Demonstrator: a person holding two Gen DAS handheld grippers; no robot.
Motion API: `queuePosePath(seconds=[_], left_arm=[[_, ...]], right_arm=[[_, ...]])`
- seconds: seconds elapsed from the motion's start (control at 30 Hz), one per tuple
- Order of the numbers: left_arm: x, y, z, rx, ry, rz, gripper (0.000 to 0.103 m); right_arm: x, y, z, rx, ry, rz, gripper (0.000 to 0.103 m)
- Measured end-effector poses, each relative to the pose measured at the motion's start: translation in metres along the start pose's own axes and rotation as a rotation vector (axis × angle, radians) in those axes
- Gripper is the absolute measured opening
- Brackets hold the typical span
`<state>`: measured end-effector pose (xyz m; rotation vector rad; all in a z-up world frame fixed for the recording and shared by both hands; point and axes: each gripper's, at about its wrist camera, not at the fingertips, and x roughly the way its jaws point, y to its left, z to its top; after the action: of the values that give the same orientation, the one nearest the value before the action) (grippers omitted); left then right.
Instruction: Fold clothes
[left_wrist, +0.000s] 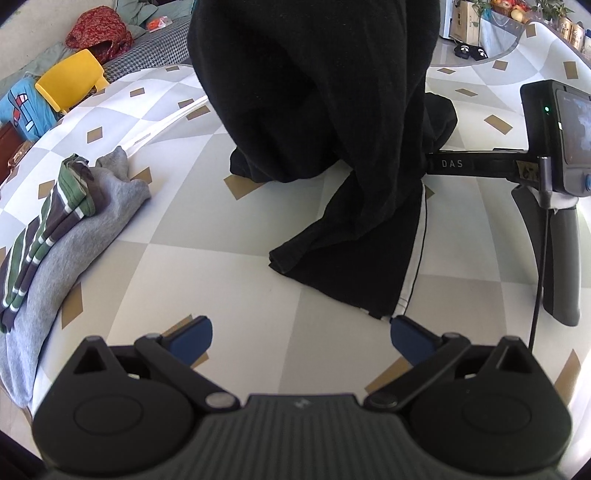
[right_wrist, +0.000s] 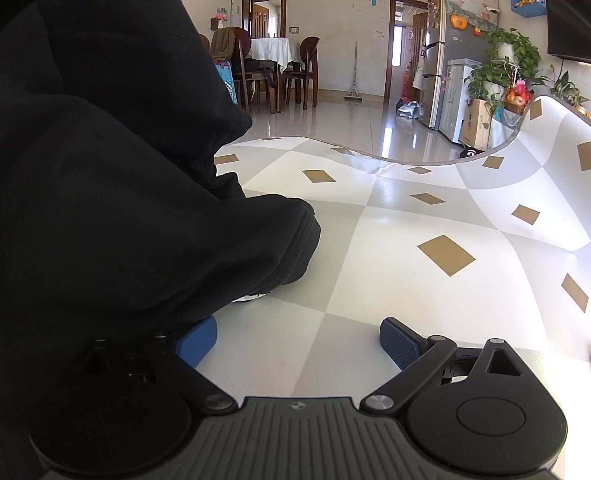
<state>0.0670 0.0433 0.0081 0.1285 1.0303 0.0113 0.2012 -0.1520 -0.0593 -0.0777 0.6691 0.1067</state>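
Pads of blue rubber tip the left gripper (left_wrist: 301, 338), and we see them spread wide with nothing between them, low over the checked table (left_wrist: 221, 266). Just beyond its right pad lies the hem of the black garment (left_wrist: 332, 110), a white stripe along its edge. The garment rises from the table in a tall dark drape that runs out of the top of the view, with one bunched end resting farther back.

Only the left view shows us the right gripper's body, side on, its front end hidden in the cloth. To the left sits a folded pile (left_wrist: 55, 229), a striped piece on top of a grey one, well apart from the black garment.

From the right gripper (right_wrist: 299, 345), we see its pads spread wide too, empty between them. The black garment (right_wrist: 110, 184) drapes over its left finger and fills the left half of the view, a rolled fold resting on the table (right_wrist: 424, 221). Only this view shows the room beyond: chairs (right_wrist: 295, 74) and plants (right_wrist: 506, 62).
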Motion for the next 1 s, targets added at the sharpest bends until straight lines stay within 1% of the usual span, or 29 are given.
queuePosePath(seconds=[0.57,0.8,1.0], left_arm=[[0.0058,-0.0065,-0.0006,0.011,0.020,-0.005,0.103],[0.0079,-0.0092,0.0006,0.018,0.024,0.004,0.103],[0.0097,-0.0068,0.0026,0.000,0.038,-0.001,0.103]], right_arm=[[-0.0010,0.0014,-0.0012,0.000,0.000,0.000,0.095],[-0.0014,0.0023,-0.0018,0.000,0.000,0.000,0.095],[-0.0014,0.0028,-0.0022,0.000,0.000,0.000,0.095]])
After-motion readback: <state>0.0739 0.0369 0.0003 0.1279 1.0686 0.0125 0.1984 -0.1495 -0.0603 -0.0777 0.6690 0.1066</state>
